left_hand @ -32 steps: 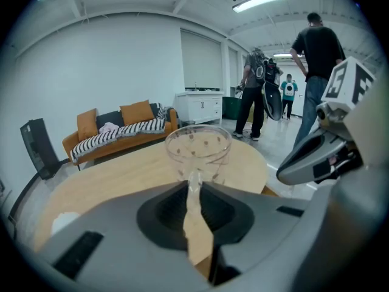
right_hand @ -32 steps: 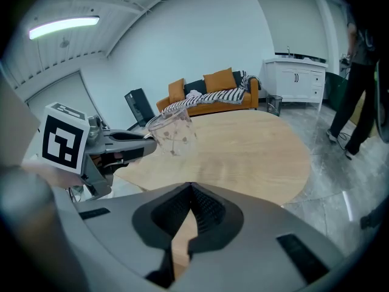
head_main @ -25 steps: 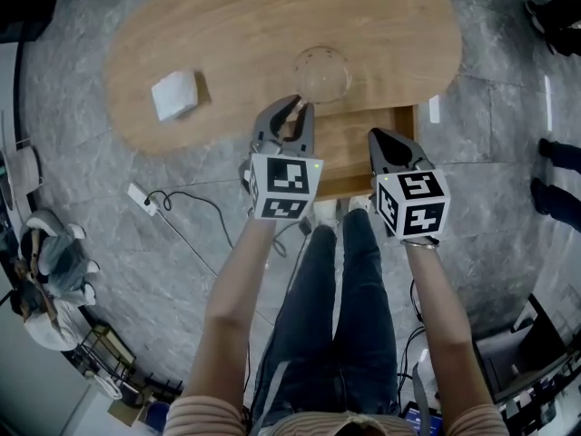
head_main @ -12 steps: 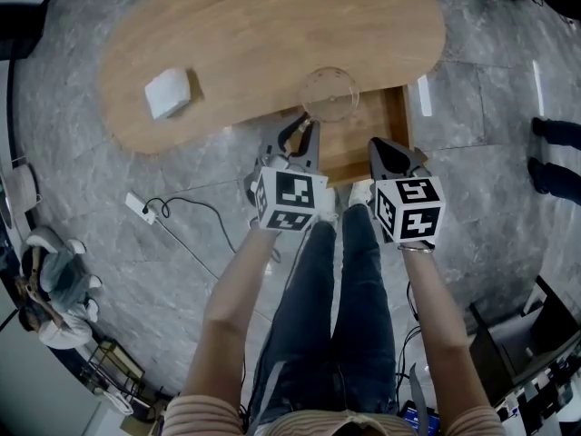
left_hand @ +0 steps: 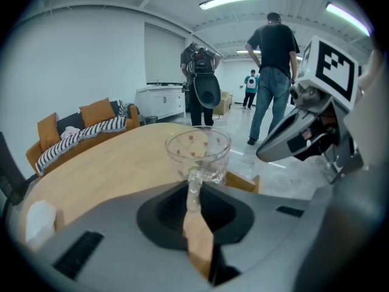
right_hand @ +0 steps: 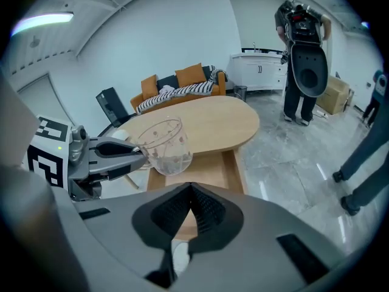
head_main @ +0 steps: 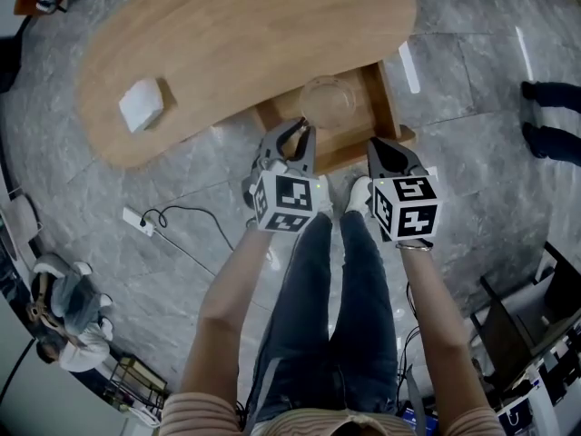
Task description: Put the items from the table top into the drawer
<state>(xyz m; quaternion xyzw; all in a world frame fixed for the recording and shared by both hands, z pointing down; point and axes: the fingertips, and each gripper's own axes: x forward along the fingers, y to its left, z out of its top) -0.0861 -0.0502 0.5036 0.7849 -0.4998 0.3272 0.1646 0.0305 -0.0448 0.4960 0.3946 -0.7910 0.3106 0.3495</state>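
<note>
Over the last second we had carried the clear dotted glass cup (head_main: 329,103) off the edge of the wooden table (head_main: 245,44), and it now hung over the open drawer (head_main: 389,87), toward the drawer's inner end near the table edge. We judged that this item was nearly dealt with: it only needed lowering onto the drawer floor and letting go. The left gripper (head_main: 296,131) had its jaws drawn in to a narrow gap and clamped on a clear part at the cup's near side, the handle as far as we could tell, so the bowl of the cup stood upright just beyond the fingertips rather than between them. The right gripper (head_main: 385,145) hung beside the left one over the drawer's front edge, apart from the cup, with its jaws closed together and nothing in them. A white folded item (head_main: 141,104) lay on the table well to the left, not yet moved.
</note>
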